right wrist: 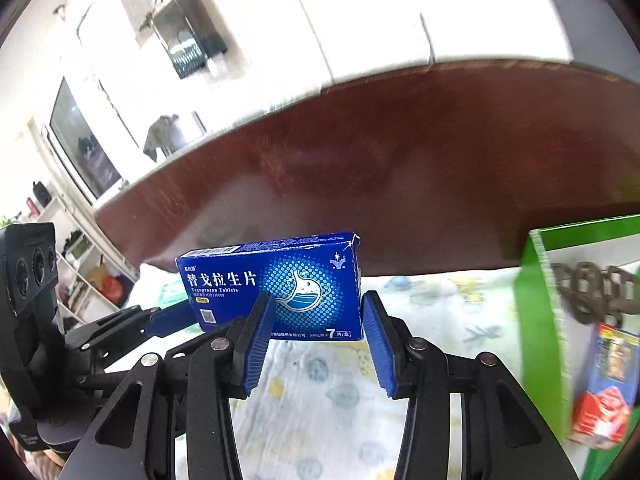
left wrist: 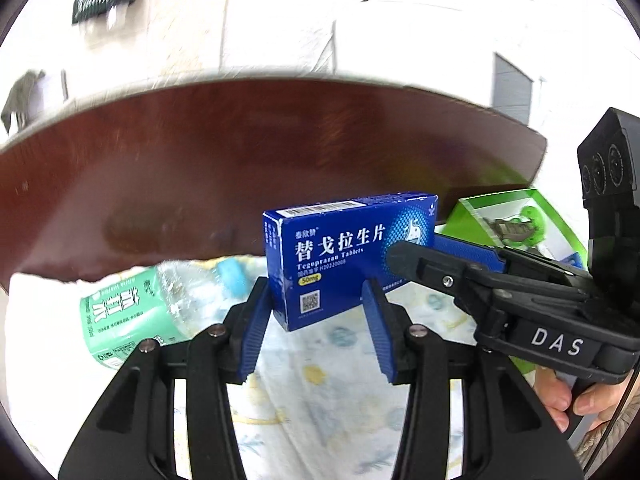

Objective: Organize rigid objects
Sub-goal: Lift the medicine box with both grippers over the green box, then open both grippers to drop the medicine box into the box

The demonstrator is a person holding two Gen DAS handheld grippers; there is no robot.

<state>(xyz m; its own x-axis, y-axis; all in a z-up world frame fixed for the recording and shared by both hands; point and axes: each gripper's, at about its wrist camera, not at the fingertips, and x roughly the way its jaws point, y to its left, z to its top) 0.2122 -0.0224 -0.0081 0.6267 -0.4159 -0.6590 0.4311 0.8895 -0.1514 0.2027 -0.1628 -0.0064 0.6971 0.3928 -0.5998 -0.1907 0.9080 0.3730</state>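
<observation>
Both my left gripper (left wrist: 316, 328) and right gripper (right wrist: 318, 334) are clamping the blue tablet box (left wrist: 348, 256) part-closed, sharing it above the cloth (left wrist: 320, 400) for sorting.

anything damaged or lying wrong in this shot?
The blue tablet box, gripped by both claws, has a torn, frayed top right corner. Behind it the green-labelled water bottle lies on its side on the patterned cloth, against the wooden table's edge.

box (left wrist: 344, 248): glossy printed card | table (left wrist: 240, 152): polished reddish wood | cloth (right wrist: 328, 400): soft matt fabric | bottle (left wrist: 160, 300): clear plastic
</observation>
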